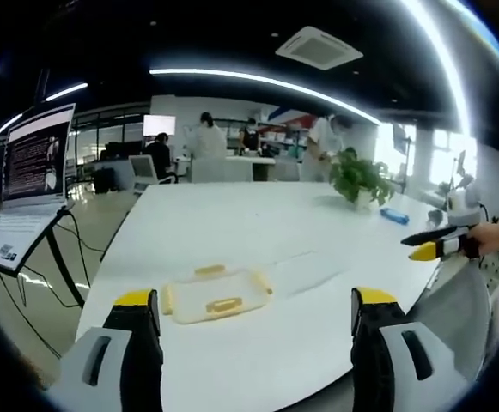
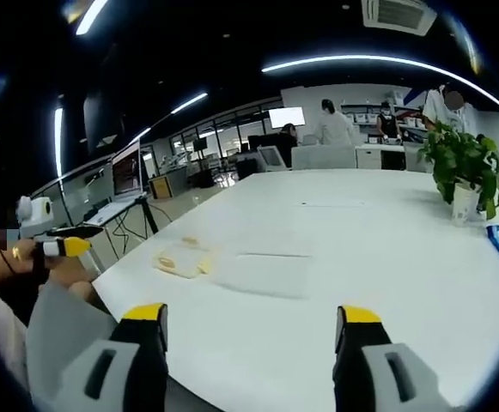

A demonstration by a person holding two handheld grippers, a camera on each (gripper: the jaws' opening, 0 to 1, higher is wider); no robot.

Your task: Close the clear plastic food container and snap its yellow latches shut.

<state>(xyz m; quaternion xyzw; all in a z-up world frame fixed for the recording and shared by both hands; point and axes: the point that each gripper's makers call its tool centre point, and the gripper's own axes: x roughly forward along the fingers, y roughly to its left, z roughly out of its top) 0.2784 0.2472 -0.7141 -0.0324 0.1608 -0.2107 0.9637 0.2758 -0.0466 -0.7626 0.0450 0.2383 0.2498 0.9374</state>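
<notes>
Left gripper view is directed over a long white table [image 1: 258, 257], and the food container [image 1: 216, 294] is seen lying on it, near the front edge and a little to the left, between the two jaws and well beyond their tips. The left gripper [image 1: 256, 311] is held above the table edge with its jaws wide apart, and nothing is held between them. At the right side of this view the right gripper [image 1: 438, 246] is seen from the side, held in a person's hand [image 1: 496, 236]; how its jaws stand cannot be read there. In the right gripper view its own jaws [image 2: 252, 324] are seen wide apart with nothing between them, and the container [image 2: 180, 257] is seen further to the left on the table.

The task is judged to be at its very beginning. The container is not touched by either gripper, and both are well apart from it. The closing of the lid and the snapping of the latches are all judged to be left.

The container appears flat, low and pale. Yellow pieces, probably the latches [image 1: 209, 270], are seen at its far side and on its top, and they seem to be turned outward. Whether the lid is already lying on the base cannot be told, because the thing is too small and blurred.

Beside the container a thin transparent sheet [image 2: 262, 273] is faintly seen on the table. A potted plant [image 1: 358, 178] is standing far behind.
</notes>
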